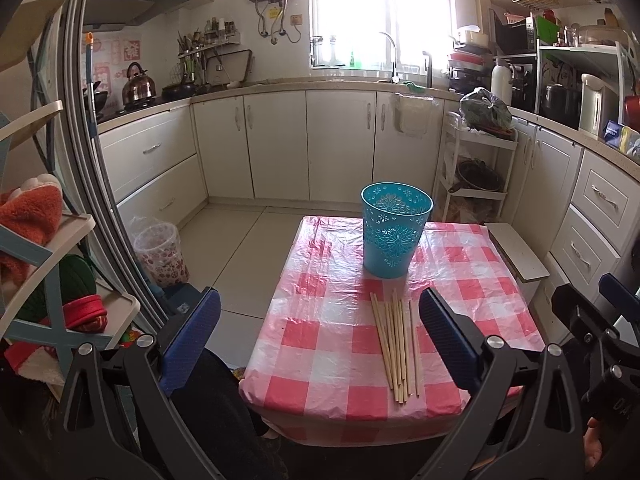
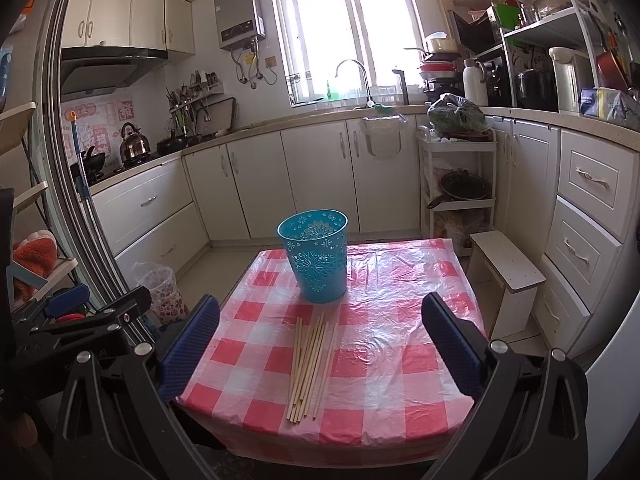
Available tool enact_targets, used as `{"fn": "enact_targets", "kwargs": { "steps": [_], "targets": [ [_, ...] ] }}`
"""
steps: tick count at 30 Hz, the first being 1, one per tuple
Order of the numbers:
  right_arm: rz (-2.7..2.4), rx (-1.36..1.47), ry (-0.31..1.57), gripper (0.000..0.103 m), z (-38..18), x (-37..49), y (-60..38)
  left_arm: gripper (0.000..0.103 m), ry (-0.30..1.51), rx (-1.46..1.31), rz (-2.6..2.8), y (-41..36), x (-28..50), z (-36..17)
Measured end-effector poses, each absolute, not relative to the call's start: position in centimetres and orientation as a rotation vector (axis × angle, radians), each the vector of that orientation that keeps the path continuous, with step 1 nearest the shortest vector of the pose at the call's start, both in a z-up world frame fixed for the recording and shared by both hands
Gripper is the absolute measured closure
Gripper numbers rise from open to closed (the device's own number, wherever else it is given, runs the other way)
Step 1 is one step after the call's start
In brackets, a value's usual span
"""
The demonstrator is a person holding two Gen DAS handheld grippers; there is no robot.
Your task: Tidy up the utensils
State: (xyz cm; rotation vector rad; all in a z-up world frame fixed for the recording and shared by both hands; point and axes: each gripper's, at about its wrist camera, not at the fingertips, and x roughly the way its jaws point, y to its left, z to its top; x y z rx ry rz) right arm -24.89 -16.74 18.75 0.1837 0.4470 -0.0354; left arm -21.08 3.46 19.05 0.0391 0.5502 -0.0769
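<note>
Several wooden chopsticks [image 1: 396,344] lie in a loose bundle on the red-and-white checked table [image 1: 320,336], near its front edge. They also show in the right wrist view [image 2: 310,366]. A blue perforated cup [image 1: 396,230] stands upright behind them, empty as far as I can see; it also shows in the right wrist view [image 2: 316,256]. My left gripper [image 1: 320,316] is open and empty, held above the table's front left. My right gripper [image 2: 320,320] is open and empty, above the table's front edge, the chopsticks between its fingers in view.
A small white stool [image 2: 508,264] stands right of the table. A lined waste bin [image 1: 160,252] sits on the floor to the left. A shelf with an orange cloth [image 1: 28,216] is at far left. White cabinets [image 1: 280,144] line the back.
</note>
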Motion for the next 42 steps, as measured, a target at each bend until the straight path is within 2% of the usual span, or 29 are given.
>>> {"fn": "enact_targets", "kwargs": {
  "steps": [42],
  "targets": [
    [-0.024, 0.185, 0.441, 0.006, 18.81, -25.54, -16.1, 0.008, 0.543, 0.043, -0.086, 3.13, -21.6, 19.65]
  ]
}}
